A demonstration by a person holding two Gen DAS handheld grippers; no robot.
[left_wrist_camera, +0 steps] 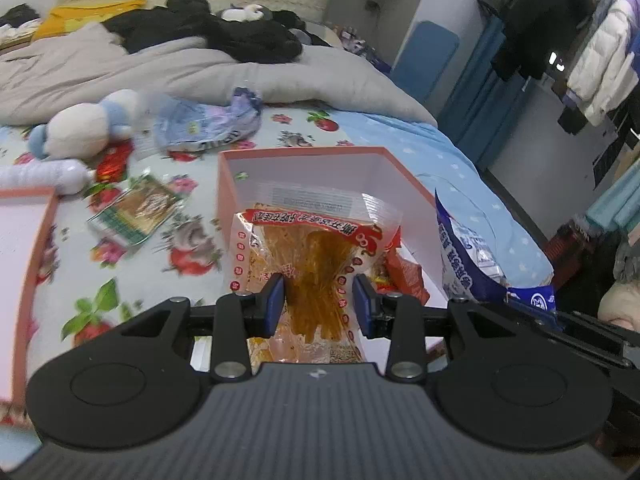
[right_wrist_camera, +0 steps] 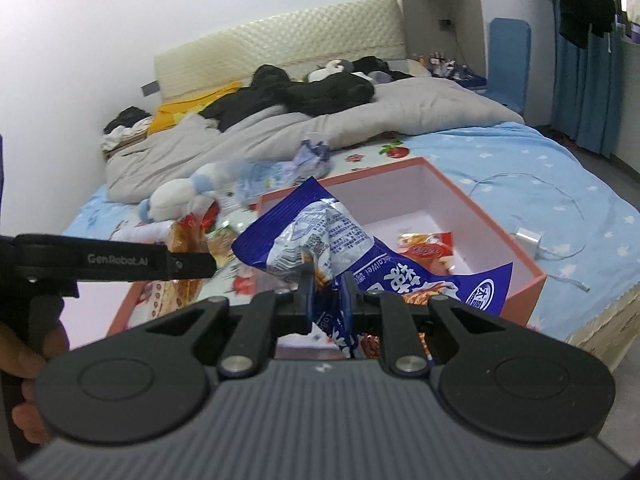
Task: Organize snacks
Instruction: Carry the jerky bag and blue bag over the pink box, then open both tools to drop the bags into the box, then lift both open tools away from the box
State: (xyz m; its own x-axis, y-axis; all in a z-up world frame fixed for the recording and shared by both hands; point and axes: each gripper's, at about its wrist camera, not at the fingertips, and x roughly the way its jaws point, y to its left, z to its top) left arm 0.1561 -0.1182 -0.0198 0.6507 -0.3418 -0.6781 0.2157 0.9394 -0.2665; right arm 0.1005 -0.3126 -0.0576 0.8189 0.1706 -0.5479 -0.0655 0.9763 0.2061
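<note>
My left gripper (left_wrist_camera: 319,304) is shut on a clear packet of orange-brown strips with a red-and-white printed edge (left_wrist_camera: 316,248), held up over the near end of the open pink box (left_wrist_camera: 226,188). My right gripper (right_wrist_camera: 327,295) is shut on a crumpled blue-and-white snack bag (right_wrist_camera: 320,224), which hangs over the near left corner of the same pink box (right_wrist_camera: 524,292). That blue bag (left_wrist_camera: 464,256) also shows at the right of the left wrist view. Red and orange packets (right_wrist_camera: 428,248) lie on the box floor.
A pink box lid (left_wrist_camera: 24,264) lies at the left. On the flowered sheet are a green-and-yellow packet (left_wrist_camera: 140,210), a pale blue crumpled bag (left_wrist_camera: 204,124) and a white-and-blue plush toy (left_wrist_camera: 80,128). A white charger with cable (right_wrist_camera: 528,236) lies right of the box. A grey duvet (left_wrist_camera: 120,64) lies behind.
</note>
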